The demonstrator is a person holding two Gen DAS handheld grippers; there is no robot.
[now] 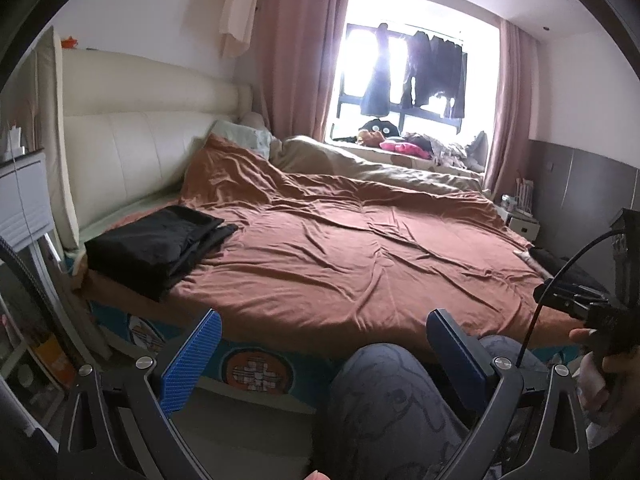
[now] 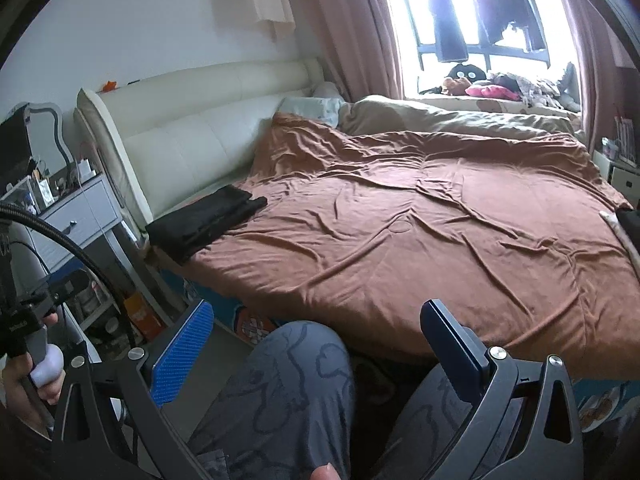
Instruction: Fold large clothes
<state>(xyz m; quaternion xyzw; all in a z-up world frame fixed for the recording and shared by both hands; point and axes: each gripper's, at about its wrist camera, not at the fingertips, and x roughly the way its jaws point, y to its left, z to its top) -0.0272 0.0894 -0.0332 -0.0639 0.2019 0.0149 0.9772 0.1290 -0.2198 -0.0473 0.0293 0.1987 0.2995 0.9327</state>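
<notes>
A folded black garment (image 1: 156, 246) lies on the near left corner of the bed, close to the headboard; it also shows in the right wrist view (image 2: 206, 222). Another dark garment (image 2: 630, 220) lies at the bed's right edge, mostly cut off; it also shows in the left wrist view (image 1: 556, 260). My left gripper (image 1: 324, 344) is open and empty, held back from the bed above the person's knee (image 1: 384, 392). My right gripper (image 2: 316, 336) is open and empty, also short of the bed edge.
The bed is covered by a rumpled brown duvet (image 1: 360, 240) with a beige blanket (image 1: 360, 164) behind. A cream headboard (image 1: 132, 152) stands left, a white dresser (image 2: 76, 216) beside it. The window sill (image 1: 420, 146) holds toys and clothes. A nightstand (image 1: 520, 220) stands far right.
</notes>
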